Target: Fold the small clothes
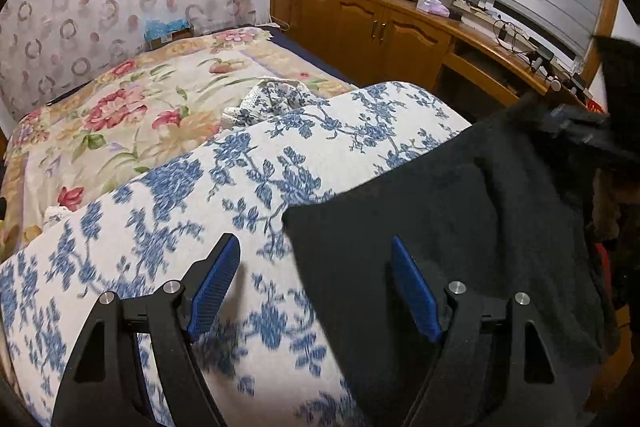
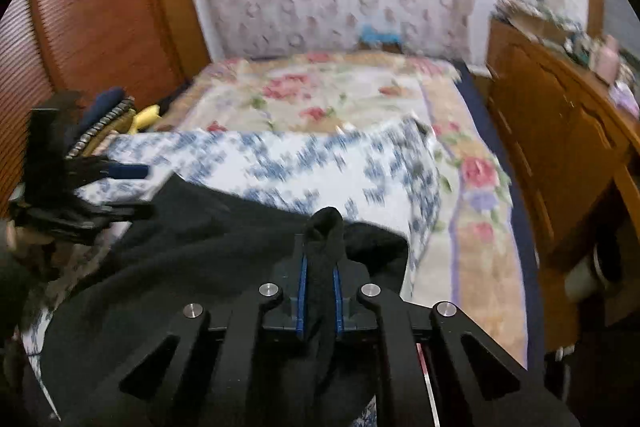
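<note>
My left tongs (image 1: 316, 287) hung spread wide, their blue-padded fingers (image 1: 212, 291) empty, one over the white cloth with blue flower print (image 1: 248, 183) and the other over the edge of the black fleecy garment (image 1: 460, 223). That garment lay draped across the blue-flowered cloth, which covered a rounded cushion at the near end of the bed with the pink-and-yellow floral cover (image 1: 132, 107). My right tongs (image 2: 320, 291) were pressed together on a bunched fold of the same black garment (image 2: 192, 259), a dark peak of fabric standing up between the blue pads. From that side I could see the left tongs (image 2: 116, 191) hovering just beside the far edge of the garment. A long brown wooden cabinet (image 1: 360, 23) stood along the wall beside the bed, its top crowded with small clutter.
</note>
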The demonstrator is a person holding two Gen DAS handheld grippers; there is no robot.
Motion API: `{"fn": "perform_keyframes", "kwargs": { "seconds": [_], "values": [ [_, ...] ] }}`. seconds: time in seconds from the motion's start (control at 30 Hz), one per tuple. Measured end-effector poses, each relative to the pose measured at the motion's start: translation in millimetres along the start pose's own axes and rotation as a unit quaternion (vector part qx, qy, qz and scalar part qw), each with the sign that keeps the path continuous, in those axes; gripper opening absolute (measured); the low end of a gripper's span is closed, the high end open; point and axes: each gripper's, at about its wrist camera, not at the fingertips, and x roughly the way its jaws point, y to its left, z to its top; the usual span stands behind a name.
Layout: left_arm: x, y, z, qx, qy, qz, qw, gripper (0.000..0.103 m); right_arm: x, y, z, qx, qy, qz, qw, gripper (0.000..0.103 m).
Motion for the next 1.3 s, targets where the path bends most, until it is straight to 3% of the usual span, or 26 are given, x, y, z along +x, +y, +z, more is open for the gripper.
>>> {"fn": "perform_keyframes", "kwargs": {
  "seconds": [0.07, 0.13, 0.33, 0.4, 0.5, 0.6, 0.73, 0.87, 0.97, 1.03, 1.1, 1.23, 1.3],
  "values": [
    [3, 0, 3, 0.001, 0.001, -0.001, 1.0000, 0.078, -18, -9, 4, 0.000, -0.041, 0.000, 0.999, 0.009],
    [5, 2, 5, 0.002, 0.000, -0.005, 1.0000, 0.078, -21, -17, 6, 0.006, -0.051, -0.009, 0.999, 0.009],
    [12, 8, 11, -0.005, 0.007, -0.016, 0.9998, 0.070, 19, -29, -7, 0.012, 0.036, -0.040, 0.998, 0.009],
    [13, 7, 12, -0.004, 0.008, -0.022, 0.9997, 0.069, 23, -31, -9, 0.022, 0.042, -0.039, 0.998, 0.020],
    [14, 5, 12, -0.004, 0.010, -0.032, 0.9994, 0.065, 26, -37, -8, 0.032, 0.047, -0.063, 0.996, 0.050],
    [14, 4, 11, -0.006, 0.012, -0.044, 0.9989, 0.060, 29, -37, -5, 0.042, 0.050, -0.058, 0.996, 0.055],
    [14, 1, 9, -0.004, 0.014, -0.048, 0.9987, 0.058, 42, -25, 2, 0.045, 0.067, -0.013, 0.997, 0.055],
    [14, 0, 8, -0.006, 0.013, -0.051, 0.9986, 0.054, 54, -29, 5, 0.033, 0.063, -0.014, 0.997, 0.055],
    [14, -1, 6, -0.008, 0.013, -0.050, 0.9986, 0.043, 56, -27, 4, 0.020, 0.063, -0.020, 0.998, 0.048],
    [13, -1, 6, -0.009, 0.012, -0.049, 0.9987, 0.037, 54, -26, 2, 0.018, 0.062, -0.012, 0.998, 0.034],
    [12, 0, 5, -0.013, 0.014, -0.057, 0.9982, 0.010, 52, -26, 1, 0.021, 0.062, -0.004, 0.998, 0.022],
    [-1, -3, 6, -0.011, 0.002, -0.070, 0.9975, 0.009, 44, -20, -2, 0.005, 0.052, -0.002, 0.999, 0.015],
    [-16, -8, 8, -0.006, -0.015, -0.072, 0.9973, 0.009, 30, -17, 0, 0.005, 0.027, -0.005, 1.000, 0.015]
  ]
}}
